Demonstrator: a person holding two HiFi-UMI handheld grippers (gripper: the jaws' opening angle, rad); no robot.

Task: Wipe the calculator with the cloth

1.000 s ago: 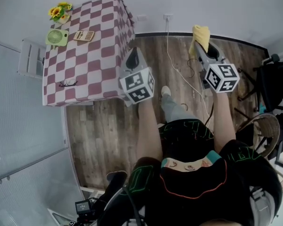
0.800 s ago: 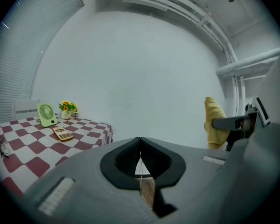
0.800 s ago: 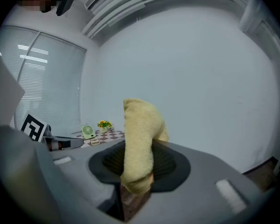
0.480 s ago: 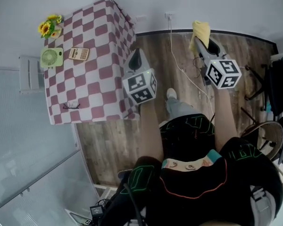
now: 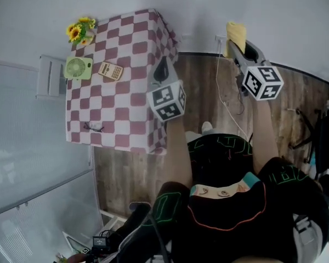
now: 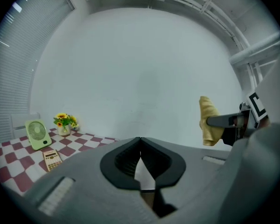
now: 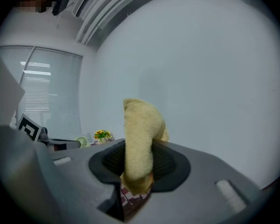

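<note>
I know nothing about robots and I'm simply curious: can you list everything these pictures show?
table: one, red-and-white checked cover, to the person's left
calculator: one, beige, far part of the table
fan: one, light green, beside the calculator
sunflowers: one small bunch, yellow, far table corner
glasses: one pair, dark, near table edge
floor: brown wood planks
cloth: one, yellow, in the right gripper
left gripper: grey, shut, empty
right gripper: grey, shut on the cloth
</note>
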